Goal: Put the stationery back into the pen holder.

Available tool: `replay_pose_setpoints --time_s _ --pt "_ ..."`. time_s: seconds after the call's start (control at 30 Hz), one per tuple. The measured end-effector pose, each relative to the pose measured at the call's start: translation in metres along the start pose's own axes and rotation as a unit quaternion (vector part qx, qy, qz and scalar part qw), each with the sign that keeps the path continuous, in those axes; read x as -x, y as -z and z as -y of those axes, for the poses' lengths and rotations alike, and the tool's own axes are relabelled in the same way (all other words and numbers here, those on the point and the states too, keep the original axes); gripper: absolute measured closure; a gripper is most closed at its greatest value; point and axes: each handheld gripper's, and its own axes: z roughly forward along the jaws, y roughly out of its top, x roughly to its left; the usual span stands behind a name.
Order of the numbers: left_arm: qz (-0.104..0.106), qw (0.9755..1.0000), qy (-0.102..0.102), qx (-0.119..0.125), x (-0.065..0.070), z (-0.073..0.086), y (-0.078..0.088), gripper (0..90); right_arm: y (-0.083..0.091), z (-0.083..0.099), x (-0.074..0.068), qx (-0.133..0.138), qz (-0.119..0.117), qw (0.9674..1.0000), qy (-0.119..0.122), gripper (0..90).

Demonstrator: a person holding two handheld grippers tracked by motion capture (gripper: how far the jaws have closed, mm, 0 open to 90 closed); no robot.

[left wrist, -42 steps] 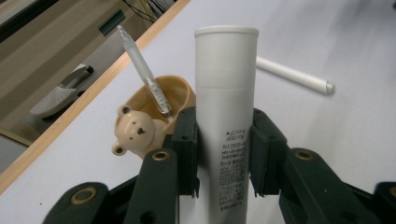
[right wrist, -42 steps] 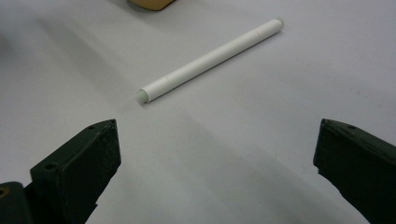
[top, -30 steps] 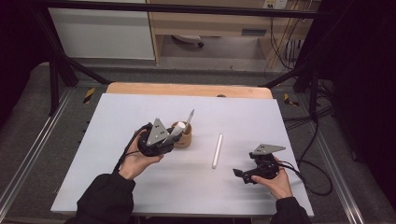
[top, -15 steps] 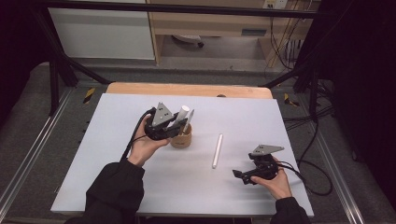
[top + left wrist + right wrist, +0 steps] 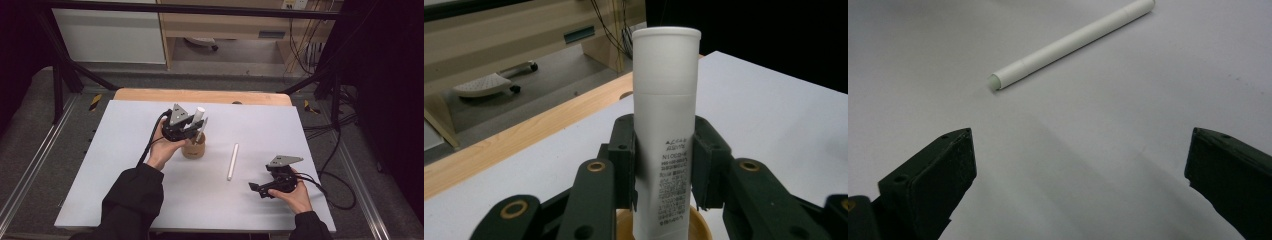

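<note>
Obstacles on your worktop (image 5: 125, 190): wooden cup (image 5: 193, 149) left of centre, white stick (image 5: 233, 161) lying mid-worktop. Near-left, far-right areas: bare, open for you to pass.

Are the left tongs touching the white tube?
Touching. In the left gripper view, both jaws of the left tongs press against the white tube.

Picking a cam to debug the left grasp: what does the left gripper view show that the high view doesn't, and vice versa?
Left gripper view alone: small printed text on the white tube, and both black pads pressed flat against its sides.

High view alone: the right gripper, open, resting low on the white table, and the white stick lying flat between the two hands.

Both: the left gripper shut on the upright tube, directly over the tan cup.
</note>
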Motion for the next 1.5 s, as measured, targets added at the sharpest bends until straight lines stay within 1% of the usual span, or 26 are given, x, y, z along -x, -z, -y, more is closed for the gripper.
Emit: replay_pose_setpoints --time_s 0.17,0.27,0.5,0.57,0.67,0.73,0.83,0.97,1.0,1.03,1.07,1.17,1.2,1.27,1.3,1.33,1.37,1.4,1.43,1.5 --pt "0.002 1.0 0.003 -0.007 -0.004 0.007 -0.009 67.1 -0.001 0.0 0.0 -0.002 -0.001 1.0 0.001 0.8" --pt "0.008 0.9999 0.011 -0.01 -0.006 0.012 -0.014 67.0 -0.001 0.0 0.0 -0.004 -0.002 1.0 0.001 0.9" --pt "0.014 0.9994 0.014 -0.029 -0.007 0.021 -0.024 67.0 -0.001 0.001 0.0 -0.005 -0.001 1.0 0.004 0.9" --pt "0.017 0.9992 0.018 -0.032 -0.007 0.023 -0.025 67.0 -0.001 0.001 0.0 -0.007 -0.002 1.0 0.004 1.0" --pt "0.02 0.9989 0.029 -0.033 -0.008 0.028 -0.027 67.0 -0.001 0.001 0.0 -0.007 -0.002 1.0 0.005 1.0" --pt "0.016 0.9988 0.028 -0.037 -0.009 0.031 -0.027 67.0 -0.002 0.001 -0.001 -0.008 -0.002 1.0 0.004 1.1" --pt "0.02 0.9983 0.039 -0.04 -0.012 0.034 -0.026 67.0 -0.002 0.001 -0.001 -0.01 -0.002 0.9999 0.004 1.1" --pt "0.024 0.9978 0.038 -0.048 -0.012 0.037 -0.027 66.8 -0.003 0.001 -0.001 -0.012 -0.003 0.9999 0.006 1.1" --pt "0.022 0.9977 0.034 -0.054 -0.012 0.038 -0.027 66.7 -0.003 0.001 -0.001 -0.012 -0.002 0.9999 0.006 1.2" --pt "0.022 0.9978 0.031 -0.055 -0.012 0.039 -0.028 66.7 -0.003 0.001 -0.001 -0.012 -0.002 0.9999 0.007 1.1" --pt "0.023 0.9978 0.035 -0.052 -0.012 0.04 -0.028 66.6 -0.003 0.001 -0.001 -0.011 -0.002 0.9999 0.007 1.2" --pt "0.024 0.9974 0.036 -0.057 -0.012 0.04 -0.027 66.4 -0.002 0.001 -0.001 -0.012 -0.003 0.9999 0.007 1.2" --pt "0.024 0.9973 0.034 -0.06 -0.012 0.04 -0.026 65.7 -0.003 0.001 -0.001 -0.012 -0.002 0.9999 0.007 1.2" --pt "0.024 0.9972 0.036 -0.062 -0.012 0.039 -0.025 61.4 -0.003 0.001 -0.001 -0.012 -0.002 0.9999 0.007 1.2" --pt "0.018 0.9975 0.032 -0.06 -0.012 0.038 -0.024 59.1 -0.003 0.001 -0.001 -0.011 -0.002 0.9999 0.007 1.2" --pt "0.016 0.9976 0.028 -0.061 -0.012 0.037 -0.023 57.2 -0.002 0.001 -0.001 -0.011 -0.002 0.9999 0.007 1.2" --pt "0.02 0.9976 0.033 -0.058 -0.012 0.036 -0.021 56.5 -0.002 0.001 -0.001 -0.012 -0.002 0.9999 0.007 1.2" --pt "0.02 0.9976 0.034 -0.057 -0.012 0.035 -0.019 54.9 -0.002 0.001 -0.001 -0.012 -0.003 0.9999 0.006 1.2" --pt "0.017 0.9978 0.031 -0.055 -0.012 0.034 -0.017 52.9 -0.002 0.001 -0.001 -0.012 -0.002 0.9999 0.004 1.2" --pt "0.019 0.9978 0.03 -0.056 -0.013 0.031 -0.012 48.9 -0.002 0.001 -0.001 -0.011 -0.002 0.9999 0.004 1.2"
